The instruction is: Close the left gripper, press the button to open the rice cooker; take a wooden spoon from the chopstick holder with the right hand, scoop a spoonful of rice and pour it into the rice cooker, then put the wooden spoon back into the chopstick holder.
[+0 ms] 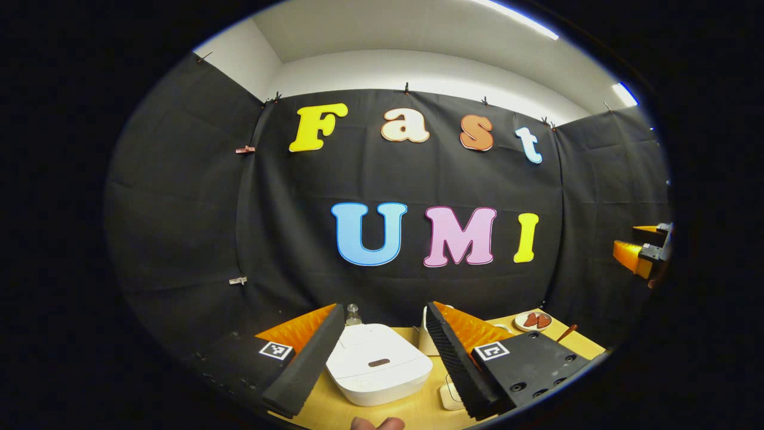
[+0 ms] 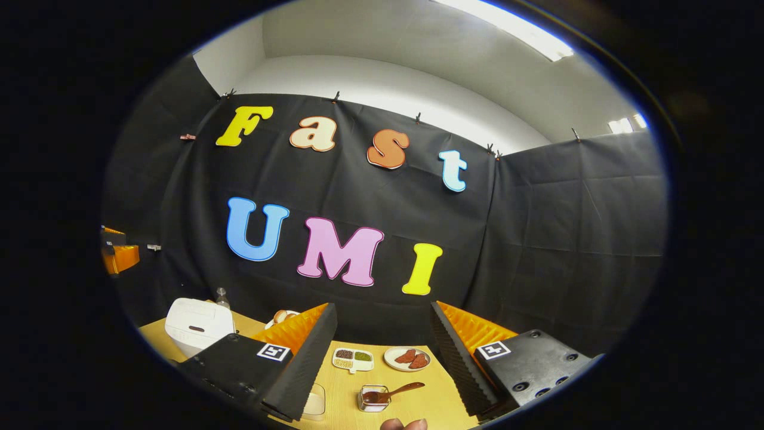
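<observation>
Both grippers' jaws spread; left gripper [image 1: 385, 352] above rice cooker [image 1: 378, 370], near table edge

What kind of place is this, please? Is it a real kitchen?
Probably a staged recording booth, not a real kitchen: black cloth walls surround one wooden table with a white rice cooker and small food dishes, and the tongs are hand-held.

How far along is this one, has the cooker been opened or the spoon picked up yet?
Nothing looks done. The rice cooker sits with its lid down on the table. The left gripper hangs above it, fingers wide apart, not yet closed for the button press. The right gripper is open and empty, with a wooden spoon resting in a small container below. Pressing, scooping, pouring and returning all remain.
</observation>
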`<state>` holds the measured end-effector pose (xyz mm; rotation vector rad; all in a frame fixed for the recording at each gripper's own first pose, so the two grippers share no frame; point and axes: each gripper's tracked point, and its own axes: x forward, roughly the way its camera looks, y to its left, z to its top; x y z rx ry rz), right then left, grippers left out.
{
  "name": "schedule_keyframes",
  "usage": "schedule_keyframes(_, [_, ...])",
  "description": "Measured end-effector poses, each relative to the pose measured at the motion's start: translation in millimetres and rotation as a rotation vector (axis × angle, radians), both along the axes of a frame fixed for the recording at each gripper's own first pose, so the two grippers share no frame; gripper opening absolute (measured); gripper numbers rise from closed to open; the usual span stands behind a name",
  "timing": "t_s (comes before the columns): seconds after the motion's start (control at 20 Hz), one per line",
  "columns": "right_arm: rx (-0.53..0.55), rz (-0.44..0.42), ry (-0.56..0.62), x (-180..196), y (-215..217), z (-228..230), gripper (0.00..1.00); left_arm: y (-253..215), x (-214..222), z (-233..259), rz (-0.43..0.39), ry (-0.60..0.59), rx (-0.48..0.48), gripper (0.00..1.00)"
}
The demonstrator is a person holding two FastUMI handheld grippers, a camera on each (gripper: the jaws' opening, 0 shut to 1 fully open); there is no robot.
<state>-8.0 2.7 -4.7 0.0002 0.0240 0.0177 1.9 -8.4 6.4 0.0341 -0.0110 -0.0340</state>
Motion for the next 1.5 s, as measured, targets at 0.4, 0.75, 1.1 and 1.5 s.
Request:
schedule_keyframes(0.4, [-0.015,-0.009,0.001,-1,-3,-1,0.97,-4,2,4,-0.022,-0.013,-0.011,0.95])
schedule_keyframes(0.75, [-0.039,-0.03,-0.017,-3,-7,5,0.97,-11,4,7,-0.157,0.0,-0.109,0.52])
schedule_keyframes(1.1, [-0.053,-0.032,-0.026,-6,-2,6,0.97,5,17,-9,-0.246,0.025,-0.08,0.07])
schedule_keyframes(1.5, [-0.071,-0.037,0.012,-3,7,-11,0.98,24,74,-82,-0.348,0.281,-0.044,0.07])
